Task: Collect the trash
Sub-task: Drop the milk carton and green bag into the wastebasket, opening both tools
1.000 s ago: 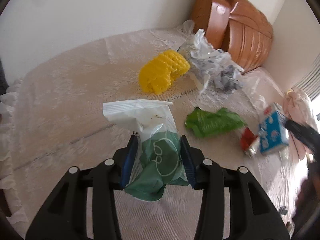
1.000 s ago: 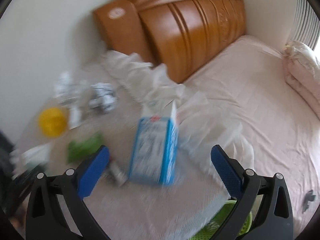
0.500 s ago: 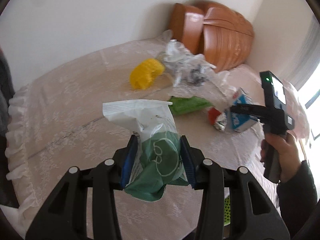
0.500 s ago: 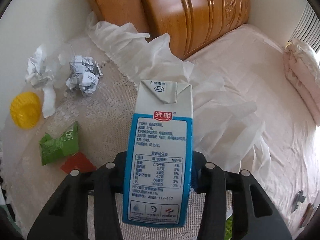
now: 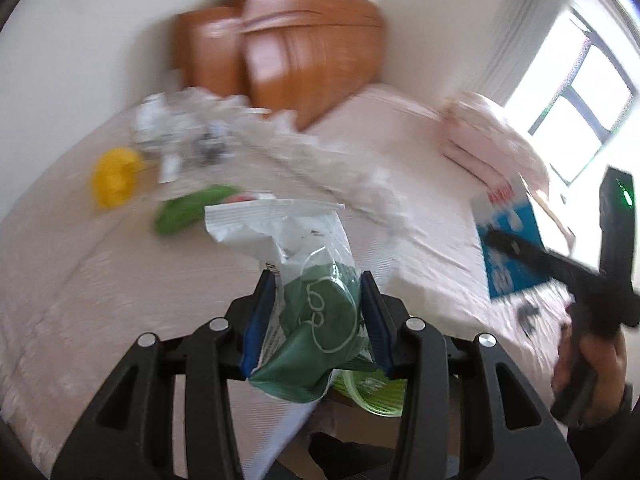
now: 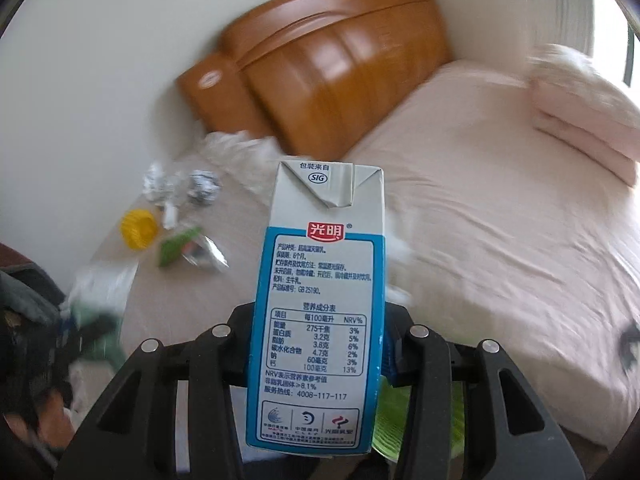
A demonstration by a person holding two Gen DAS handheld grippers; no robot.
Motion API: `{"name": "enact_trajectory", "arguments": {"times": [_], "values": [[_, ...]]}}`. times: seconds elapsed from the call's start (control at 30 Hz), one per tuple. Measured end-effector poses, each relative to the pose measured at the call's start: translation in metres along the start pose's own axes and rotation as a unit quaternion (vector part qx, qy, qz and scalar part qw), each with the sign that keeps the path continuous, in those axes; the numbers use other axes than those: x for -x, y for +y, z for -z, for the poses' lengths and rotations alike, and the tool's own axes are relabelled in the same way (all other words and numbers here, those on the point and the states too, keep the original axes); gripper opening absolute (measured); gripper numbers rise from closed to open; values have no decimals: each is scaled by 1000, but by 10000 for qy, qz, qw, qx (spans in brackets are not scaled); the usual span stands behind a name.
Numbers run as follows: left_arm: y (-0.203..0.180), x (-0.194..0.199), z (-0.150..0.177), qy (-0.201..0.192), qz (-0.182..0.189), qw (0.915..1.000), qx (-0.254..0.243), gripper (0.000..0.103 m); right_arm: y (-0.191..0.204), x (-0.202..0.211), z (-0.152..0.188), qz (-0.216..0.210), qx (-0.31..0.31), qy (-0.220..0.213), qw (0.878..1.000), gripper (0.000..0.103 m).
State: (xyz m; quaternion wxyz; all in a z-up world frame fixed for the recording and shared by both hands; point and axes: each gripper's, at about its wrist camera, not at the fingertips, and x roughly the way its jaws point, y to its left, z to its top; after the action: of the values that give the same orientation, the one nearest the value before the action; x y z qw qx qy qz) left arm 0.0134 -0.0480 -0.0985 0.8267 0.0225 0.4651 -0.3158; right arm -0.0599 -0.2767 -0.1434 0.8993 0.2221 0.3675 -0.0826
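My left gripper (image 5: 316, 316) is shut on a green and white snack bag (image 5: 304, 280), held above the lace-covered table (image 5: 80, 280). My right gripper (image 6: 320, 344) is shut on a blue and white milk carton (image 6: 320, 300), lifted off the table; the same carton (image 5: 508, 236) shows at the right of the left wrist view. Still on the table lie a yellow cup-shaped piece (image 6: 138, 228), a green wrapper (image 6: 176, 246), a silvery wrapper (image 6: 204, 254) and crumpled paper balls (image 6: 202, 188). A green basket rim (image 5: 372, 394) shows below the left gripper's fingers.
A wooden headboard (image 6: 332, 60) stands behind a bed with a pink sheet (image 6: 500, 200) and a folded pink quilt (image 6: 580, 120). A white ruffled cloth (image 5: 320, 160) lies at the table's far edge. A person's hand (image 5: 592, 364) grips the right tool. A bright window (image 5: 580, 100) is at the right.
My right gripper closed on the milk carton and lifted it away from the table. My left gripper, still holding the snack bag, swung up and towards the bed side; the green basket came into view.
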Motion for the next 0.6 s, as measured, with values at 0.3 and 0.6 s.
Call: {"name": "enact_trajectory", "arguments": {"times": [0.3, 0.6], "values": [[-105, -29, 6, 384, 846, 9913, -934, 42, -89, 31, 79, 849, -668, 83, 9941, 46], [-157, -44, 23, 657, 998, 9809, -1537, 42, -128, -17, 117, 879, -1073, 586, 9886, 98]]}}
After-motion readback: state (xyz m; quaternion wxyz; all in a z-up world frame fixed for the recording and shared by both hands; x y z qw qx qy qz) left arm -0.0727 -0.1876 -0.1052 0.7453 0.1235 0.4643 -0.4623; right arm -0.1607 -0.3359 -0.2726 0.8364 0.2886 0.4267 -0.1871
